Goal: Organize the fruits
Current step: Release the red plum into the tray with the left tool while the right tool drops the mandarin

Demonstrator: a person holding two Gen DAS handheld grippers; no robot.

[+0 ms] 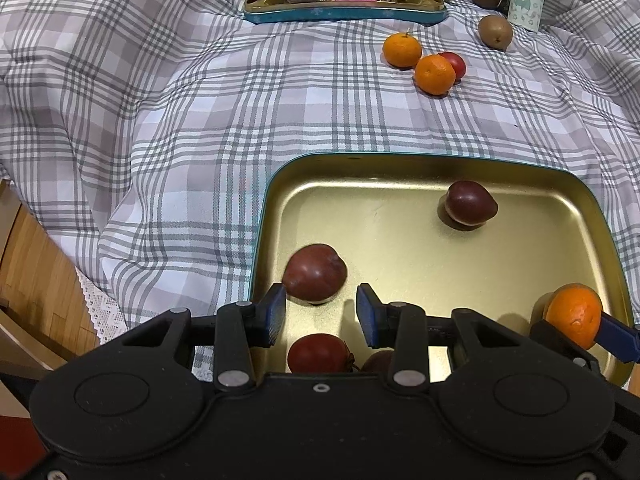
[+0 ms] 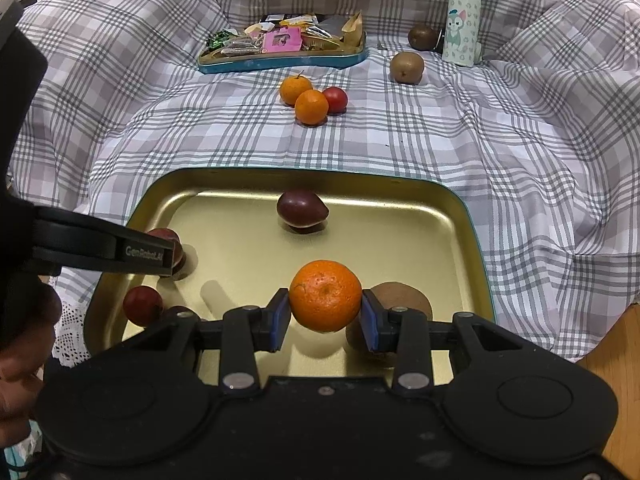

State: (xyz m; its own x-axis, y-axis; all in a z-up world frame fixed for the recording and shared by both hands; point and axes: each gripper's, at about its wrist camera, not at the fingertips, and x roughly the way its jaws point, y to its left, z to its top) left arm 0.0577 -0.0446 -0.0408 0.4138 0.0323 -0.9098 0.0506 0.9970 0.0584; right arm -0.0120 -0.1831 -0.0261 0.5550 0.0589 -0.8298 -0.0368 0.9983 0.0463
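Note:
A gold tray [image 1: 360,158] lies on the plaid cloth. My right gripper [image 2: 326,304] is shut on an orange [image 2: 325,295], held just above the tray floor beside a kiwi [image 2: 404,300]. The same orange [image 1: 576,314] shows at the tray's right edge in the left wrist view. My left gripper [image 1: 322,292] stands narrow, its fingertips hugging a dark red fruit [image 1: 316,274] that rests by the tray's left wall. From the right wrist view one of its fingers [image 2: 144,256] covers that fruit. Two more dark red fruits [image 1: 472,202] [image 1: 318,354] lie in the tray.
Farther back on the cloth lie two oranges [image 2: 292,89] [image 2: 311,107], a red fruit [image 2: 335,100] and two kiwis [image 2: 407,67] [image 2: 422,37]. Behind them are a snack tin [image 2: 280,62] and a bottle [image 2: 462,20]. A hand [image 2: 20,340] shows at the left edge.

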